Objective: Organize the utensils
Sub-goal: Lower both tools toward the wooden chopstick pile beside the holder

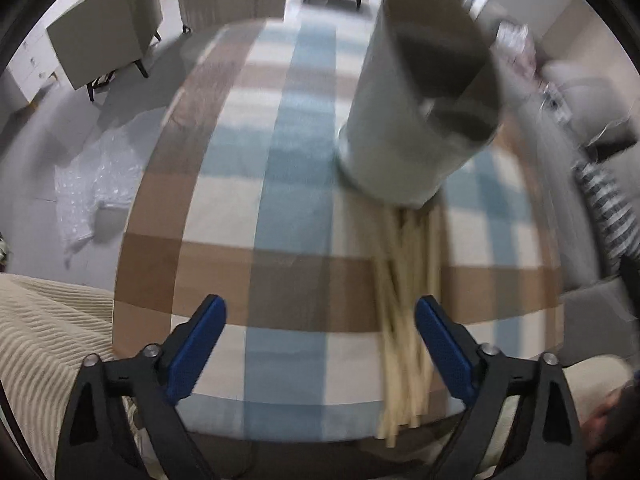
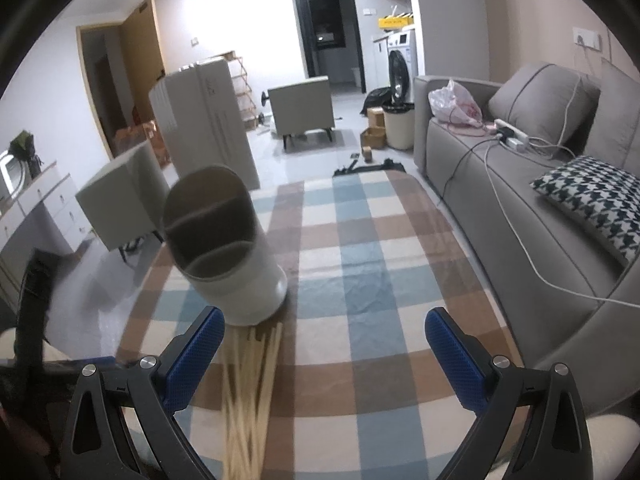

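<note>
Chopsticks (image 1: 404,320) all lie on the checked cloth (image 1: 280,184) before the empty holder (image 1: 416,120); nothing is sorted. Left gripper (image 1: 320,344) and right gripper (image 2: 324,356) both spread, holding nothing.

tablecloth (image 2: 360,280): blue-brown-cream check | holder (image 2: 236,276): white | chopsticks (image 2: 248,392): pale wood

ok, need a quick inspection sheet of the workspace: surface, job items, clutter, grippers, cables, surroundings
Surface: checked tablecloth, a little creased.
Job's things: divided grey utensil holder upright, compartments look empty; bundle of wooden chopsticks flat on the cloth in front of it.
Clutter: nothing seen on the table.
Grippers: left gripper open over the chopsticks' side, nothing gripped; right gripper open, empty.
Cables: white cable and power strip on the sofa.
Surroundings: cardboard box, bin, patterned cushion.
</note>
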### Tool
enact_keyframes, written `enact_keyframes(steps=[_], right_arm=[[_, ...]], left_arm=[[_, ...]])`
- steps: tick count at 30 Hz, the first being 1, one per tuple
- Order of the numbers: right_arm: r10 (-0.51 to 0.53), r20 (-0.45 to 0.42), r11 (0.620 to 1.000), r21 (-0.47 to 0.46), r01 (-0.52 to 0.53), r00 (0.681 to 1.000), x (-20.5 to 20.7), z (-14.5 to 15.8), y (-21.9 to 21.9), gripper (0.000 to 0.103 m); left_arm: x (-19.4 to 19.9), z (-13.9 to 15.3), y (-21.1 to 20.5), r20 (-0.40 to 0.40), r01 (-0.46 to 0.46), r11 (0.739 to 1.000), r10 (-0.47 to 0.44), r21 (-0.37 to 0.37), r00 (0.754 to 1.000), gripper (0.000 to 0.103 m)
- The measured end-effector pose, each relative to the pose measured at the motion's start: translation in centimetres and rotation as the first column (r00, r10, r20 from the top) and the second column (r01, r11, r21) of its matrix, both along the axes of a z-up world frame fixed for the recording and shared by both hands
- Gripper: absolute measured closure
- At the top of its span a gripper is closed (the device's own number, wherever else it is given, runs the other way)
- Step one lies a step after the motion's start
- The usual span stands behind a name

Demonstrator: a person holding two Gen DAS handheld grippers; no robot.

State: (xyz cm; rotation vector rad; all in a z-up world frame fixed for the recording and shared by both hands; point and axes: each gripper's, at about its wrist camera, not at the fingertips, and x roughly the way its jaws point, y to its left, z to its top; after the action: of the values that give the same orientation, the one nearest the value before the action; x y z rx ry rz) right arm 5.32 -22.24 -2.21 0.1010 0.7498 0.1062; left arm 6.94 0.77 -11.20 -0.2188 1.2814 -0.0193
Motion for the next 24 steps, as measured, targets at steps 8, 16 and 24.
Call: enact_keyframes(steps=[8,16,24], right_arm=[[0.016,-0.052,0.999,0.050,-0.014,0.999,2.4,-1.6,-0.3,0.003],[0.016,-0.102,0.993,0.114,-0.004,0.995,3.5,-2.8,-0.8,0.003],[-0.002,-0.124,0.984,0.175,0.024,0.992,4.0,-3.1,-1.8,0.003]], left_arm=[[0.4,-2.6,-1.7,-0.130,0.075,0.996,-0.069,0.040,0.989,0.017],[-0.4,-3.0,-3.6,-0.189,0.131,0.989,-0.117,0.062,0.975,0.017],[-1.1,-1.3,-4.2,-0.198,0.161,0.977,-0.132,0.140,0.971,0.018]])
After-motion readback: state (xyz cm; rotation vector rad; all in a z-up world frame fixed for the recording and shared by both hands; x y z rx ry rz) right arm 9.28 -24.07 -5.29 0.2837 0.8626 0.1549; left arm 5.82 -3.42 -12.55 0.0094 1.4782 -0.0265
